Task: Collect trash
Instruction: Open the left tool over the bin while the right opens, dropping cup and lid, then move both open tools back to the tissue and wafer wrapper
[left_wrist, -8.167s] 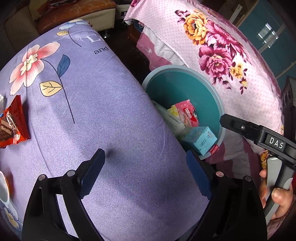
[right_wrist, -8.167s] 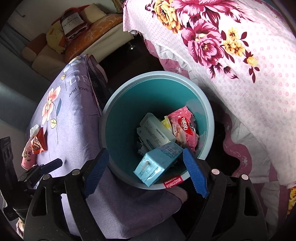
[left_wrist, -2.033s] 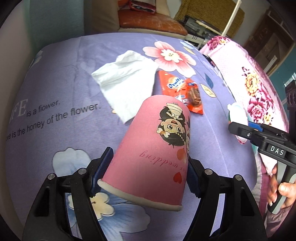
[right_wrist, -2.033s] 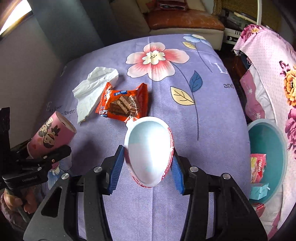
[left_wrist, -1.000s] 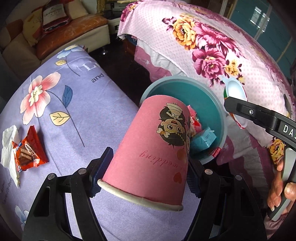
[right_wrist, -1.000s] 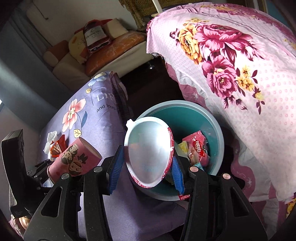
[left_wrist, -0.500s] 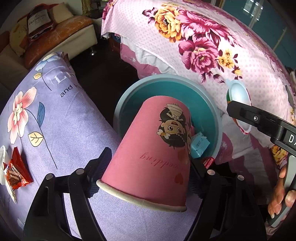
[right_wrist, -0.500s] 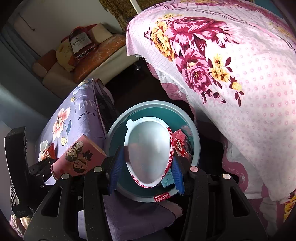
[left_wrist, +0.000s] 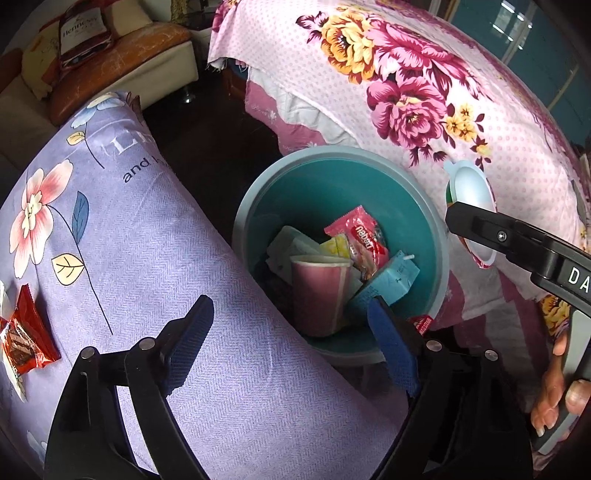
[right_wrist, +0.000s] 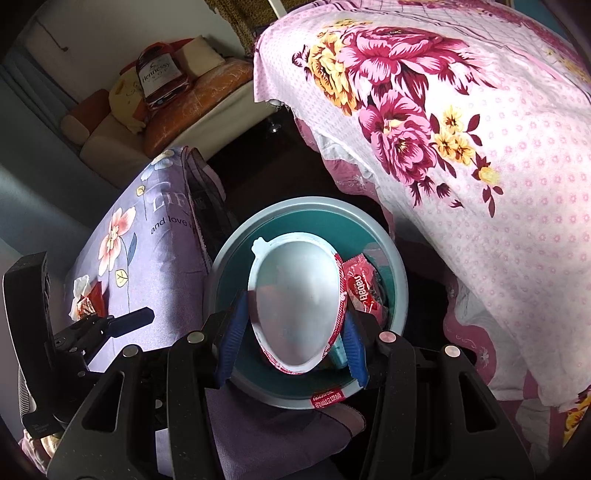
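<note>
The pink paper cup lies inside the teal trash bin, among a red wrapper and a light blue carton. My left gripper hovers over the bin's near rim, its jaws opening, with nothing between the blue pads. My right gripper is shut on a white plastic cup with a red rim, held over the bin. In the left wrist view that cup shows at the right, beyond the bin.
A purple floral cloth covers the table left of the bin, with an orange snack wrapper and a white tissue on it. A pink floral bedspread rises behind the bin. A sofa stands at the back.
The left gripper opened and the pink cup dropped out of it into the bin. The right gripper, still holding the white cup, moved further over the bin.
</note>
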